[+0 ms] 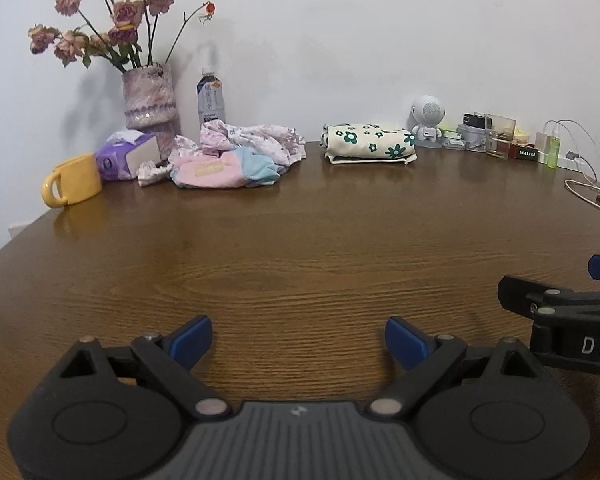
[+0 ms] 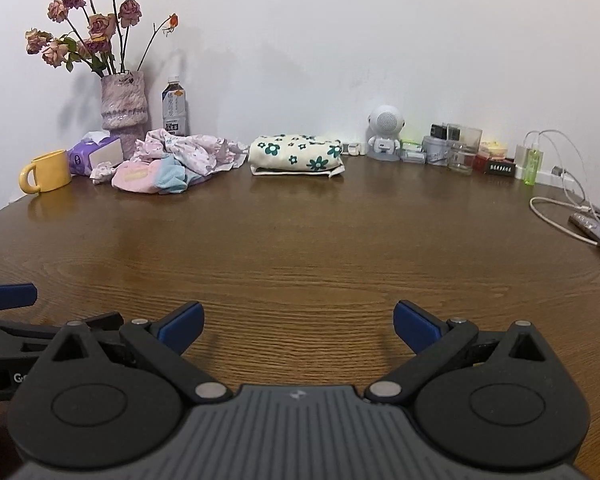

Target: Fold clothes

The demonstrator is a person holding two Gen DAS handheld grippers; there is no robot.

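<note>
A loose heap of pink, light blue and flowered clothes [image 1: 236, 156] [image 2: 172, 162] lies at the back left of the brown wooden table [image 1: 300, 248] [image 2: 300, 240]. To its right rests a folded cream garment with green flowers [image 1: 368, 145] [image 2: 296, 155]. My left gripper [image 1: 298, 340] is open low over the table's near side, nothing between its blue pads. My right gripper [image 2: 298, 326] is open too and holds nothing. Both are far from the clothes. Each gripper shows at the edge of the other's view.
Along the back wall stand a vase of dried roses [image 1: 150, 96], a plastic bottle [image 1: 211, 98], a purple tissue pack [image 1: 126, 156], a yellow mug [image 1: 74, 180], a small white robot figure [image 1: 428, 120], jars and small bottles [image 1: 500, 138]. White cables [image 2: 560, 208] lie at the right edge.
</note>
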